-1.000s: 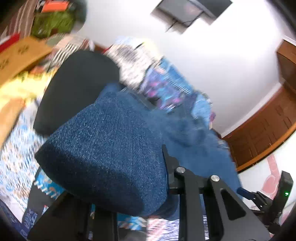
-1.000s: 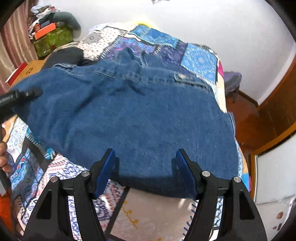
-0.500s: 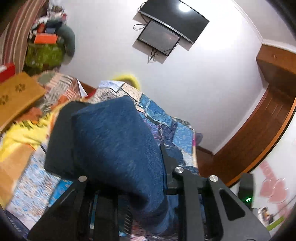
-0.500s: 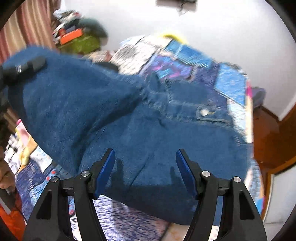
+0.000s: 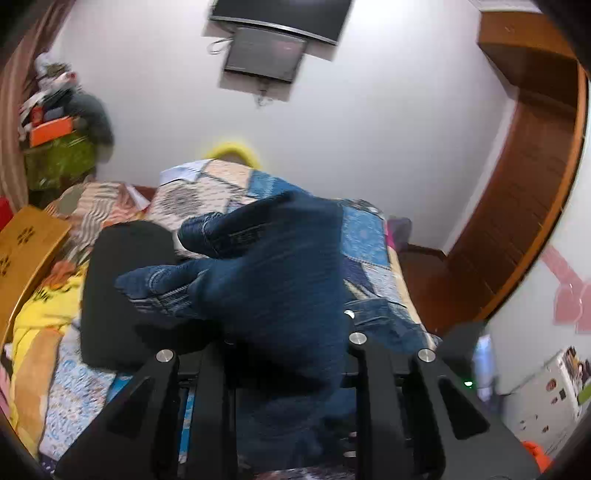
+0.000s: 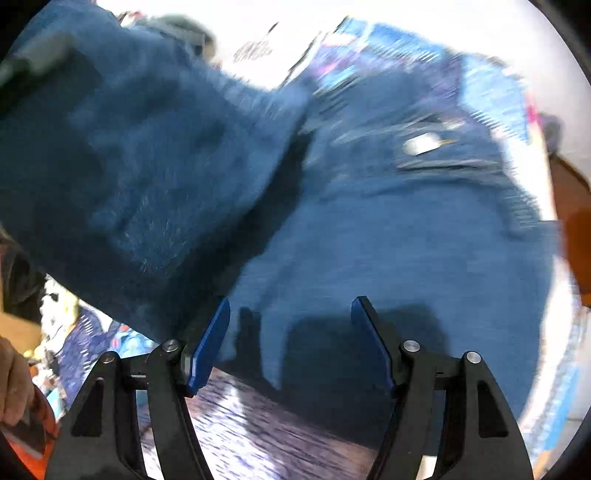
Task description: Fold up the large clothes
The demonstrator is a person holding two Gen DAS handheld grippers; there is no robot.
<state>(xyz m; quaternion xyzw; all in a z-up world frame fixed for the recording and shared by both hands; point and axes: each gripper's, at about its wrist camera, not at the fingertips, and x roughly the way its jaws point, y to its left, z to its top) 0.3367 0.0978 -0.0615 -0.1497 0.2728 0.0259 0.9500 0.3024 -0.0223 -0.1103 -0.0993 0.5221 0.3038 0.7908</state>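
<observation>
Spread on the quilt (image 6: 236,439) are the jeans (image 6: 406,258) — one end is lifted, clamped in the left gripper (image 5: 284,354), the right gripper (image 6: 290,343) gaping empty — thick, heavy, floppy cloth, best gripped at hems.

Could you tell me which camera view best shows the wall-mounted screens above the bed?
The left wrist view: both wall-mounted screens sit at the top of the frame on the white wall, slightly blurred but clear of the jeans. The right wrist view shows none of them; denim and quilt fill it.
</observation>
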